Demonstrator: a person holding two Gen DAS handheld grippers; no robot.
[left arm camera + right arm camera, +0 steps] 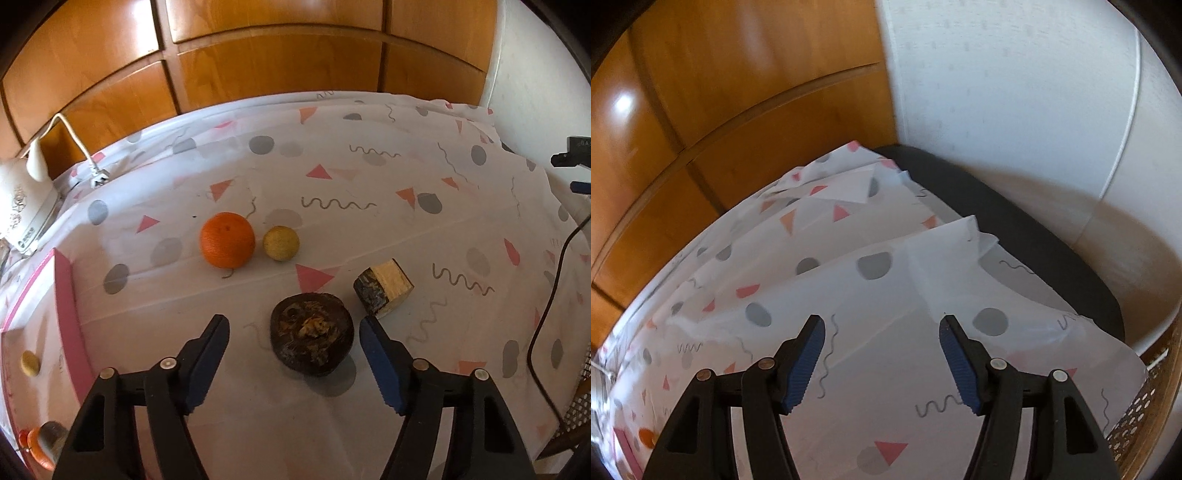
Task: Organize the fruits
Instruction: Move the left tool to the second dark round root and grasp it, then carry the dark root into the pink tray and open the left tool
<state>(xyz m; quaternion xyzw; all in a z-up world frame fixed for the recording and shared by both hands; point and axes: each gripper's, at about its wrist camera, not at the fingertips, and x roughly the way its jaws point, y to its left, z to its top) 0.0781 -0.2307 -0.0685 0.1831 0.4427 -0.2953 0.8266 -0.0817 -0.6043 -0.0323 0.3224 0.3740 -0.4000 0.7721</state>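
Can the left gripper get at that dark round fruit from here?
Probably yes: the left gripper is open, the dark round fruit lies between its fingers on the tablecloth, and nothing blocks it.

White cloth point(369, 177) with pink triangles, grey dots, squiggles; bright orange point(227, 240), small yellow fruit point(281, 243), dark brown fruit point(312, 334), pink-edged tray point(68, 295).

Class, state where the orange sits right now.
In the left wrist view, the orange rests on the patterned tablecloth, left of centre, beside the small yellow fruit.
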